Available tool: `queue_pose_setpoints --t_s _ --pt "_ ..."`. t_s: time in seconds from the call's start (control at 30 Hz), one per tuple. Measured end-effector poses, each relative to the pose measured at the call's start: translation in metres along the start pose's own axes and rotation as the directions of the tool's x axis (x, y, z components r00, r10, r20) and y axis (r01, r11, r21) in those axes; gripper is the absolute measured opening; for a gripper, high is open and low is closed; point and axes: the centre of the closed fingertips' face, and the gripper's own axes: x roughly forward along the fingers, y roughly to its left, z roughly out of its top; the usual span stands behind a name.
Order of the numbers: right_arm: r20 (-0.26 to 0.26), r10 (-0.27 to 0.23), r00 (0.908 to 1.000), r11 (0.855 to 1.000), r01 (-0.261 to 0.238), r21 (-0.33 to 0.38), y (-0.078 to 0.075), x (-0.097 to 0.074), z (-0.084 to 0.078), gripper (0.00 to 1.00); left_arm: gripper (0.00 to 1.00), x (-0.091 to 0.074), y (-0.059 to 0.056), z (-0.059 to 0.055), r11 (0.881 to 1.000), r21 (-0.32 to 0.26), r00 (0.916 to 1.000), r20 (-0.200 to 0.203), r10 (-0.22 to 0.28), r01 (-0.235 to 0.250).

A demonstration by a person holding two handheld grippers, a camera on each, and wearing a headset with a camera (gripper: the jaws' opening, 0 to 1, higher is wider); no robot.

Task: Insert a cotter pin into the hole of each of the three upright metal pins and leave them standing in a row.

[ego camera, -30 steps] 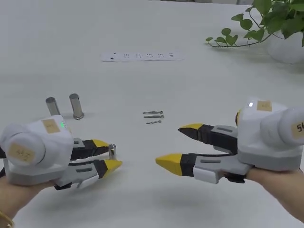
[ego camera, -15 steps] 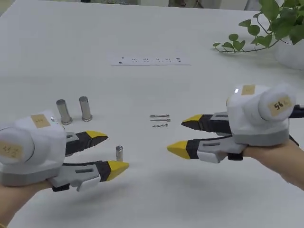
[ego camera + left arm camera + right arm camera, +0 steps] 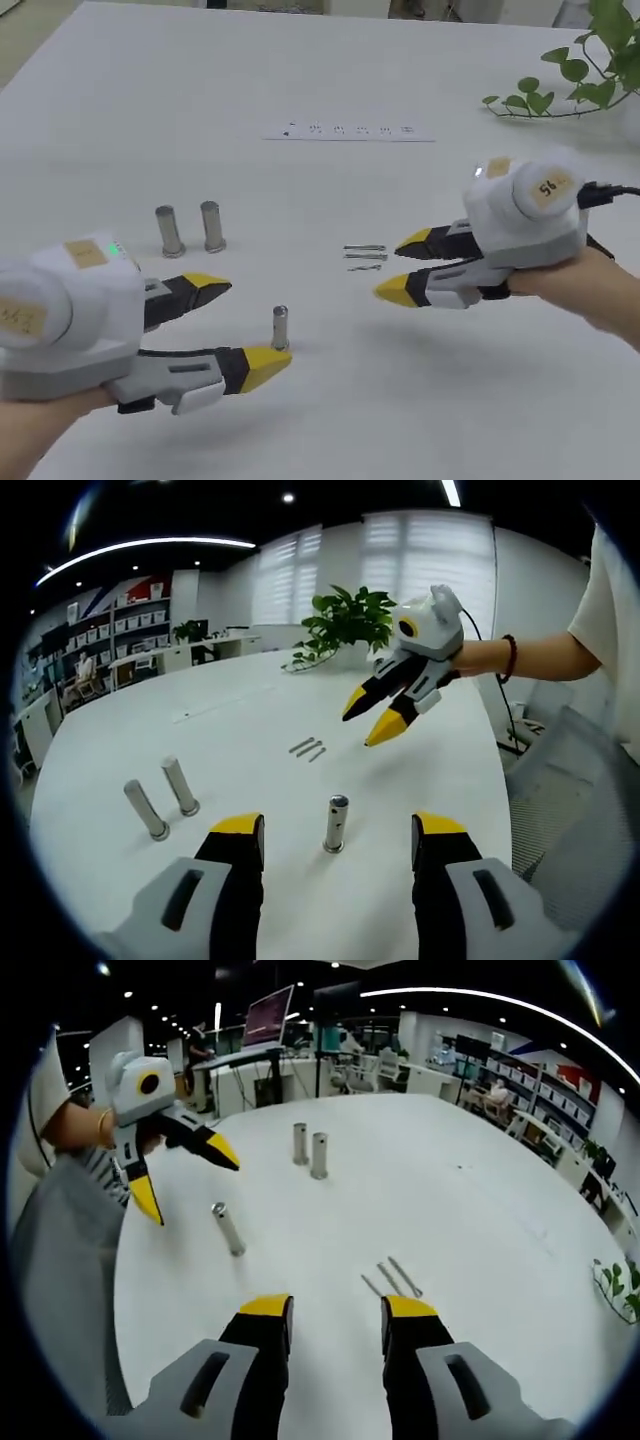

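Left gripper [image 3: 257,324] and right gripper [image 3: 390,267] hover, jaws apart.

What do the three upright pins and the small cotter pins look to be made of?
Upright pins: metal by the look, plain grey with a dull satin sheen and a brighter glint at the top end. Cotter pins: probably thin metal wire, silvery grey; too small to judge the finish.

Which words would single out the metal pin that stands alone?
On the white table, look just ahead of the open left gripper. One metal pin stands upright there, alone; the other two pins stand side by side farther back.
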Motion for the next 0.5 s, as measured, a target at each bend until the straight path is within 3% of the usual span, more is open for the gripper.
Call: queue_pose_setpoints --t_s 0.13,0.37,0.5 --pt "-0.037 0.011 0.9993 1.000 -0.012 -0.023 -0.012 0.010 -0.006 0.35 0.62 -0.003 0.001 0.001 1.000 -0.005 0.9999 0.004 0.013 -0.013" --pt "-0.095 0.035 0.9949 0.998 -0.040 -0.055 -0.018 0.021 -0.012 0.32 0.68 -0.008 0.005 -0.001 0.999 0.006 0.9992 -0.002 0.040 -0.040" --pt "-0.114 0.058 0.9917 0.996 -0.066 -0.063 -0.021 0.026 -0.014 0.29 0.71 -0.012 0.008 0.002 0.999 0.000 0.9985 0.019 0.052 -0.052"
